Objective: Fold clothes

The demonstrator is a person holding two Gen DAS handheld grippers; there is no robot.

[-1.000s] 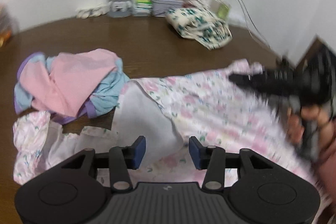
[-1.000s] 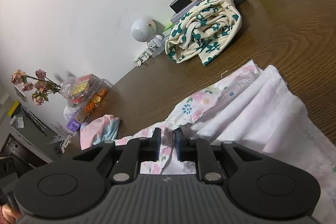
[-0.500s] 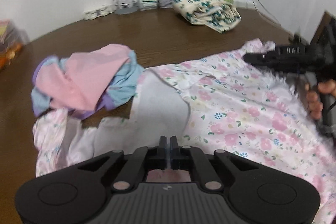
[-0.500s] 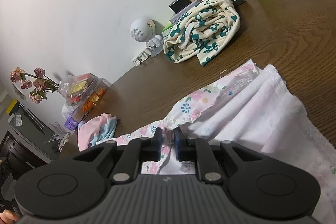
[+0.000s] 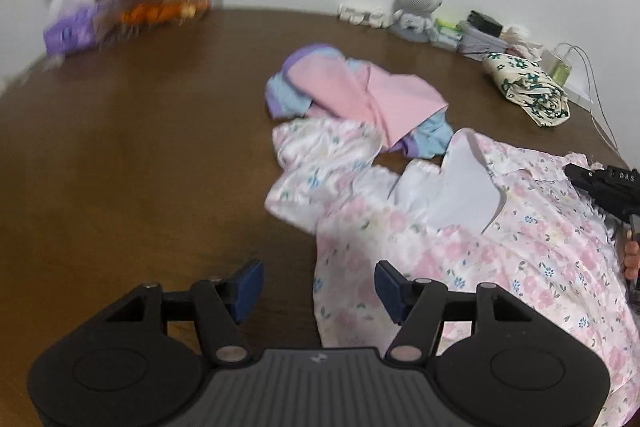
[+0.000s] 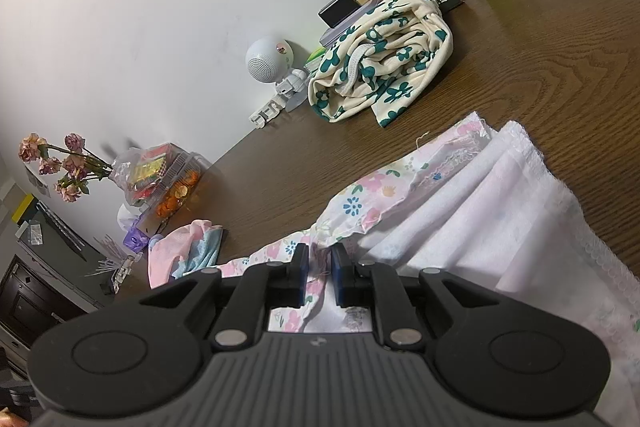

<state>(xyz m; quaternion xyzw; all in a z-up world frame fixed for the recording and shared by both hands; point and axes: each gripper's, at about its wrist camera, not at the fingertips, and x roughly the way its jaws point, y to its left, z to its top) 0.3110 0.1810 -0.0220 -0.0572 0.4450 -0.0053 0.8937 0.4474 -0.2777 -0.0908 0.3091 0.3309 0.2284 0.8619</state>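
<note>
We see a dark wooden worktop point(image 5: 140, 167) with clothes spread on it. A pink floral garment point(image 5: 500, 259) lies across the near right part, its pale lining turned up at one fold and a sleeve trailing off to the left. Just behind it, touching its edge, sits a crumpled pink, blue and purple garment point(image 5: 360, 95). Further back near the wall rests a bundled cream garment with green flowers point(image 6: 380, 67), well apart from the others.

Our left hand-held gripper point(image 5: 318, 285) hovers over the worktop at the floral garment's left edge. Its jaws have just been opening and stand wide, with only the hem showing between them and neither pad pressing on it.

Our right hand-held gripper point(image 6: 319, 273) is nearly closed, pinching a fold of the floral garment between its blue pads point(image 6: 301, 275). In the left view it appears at the far right edge, with fingers of the person's hand point(image 5: 632, 259) below it.
</note>
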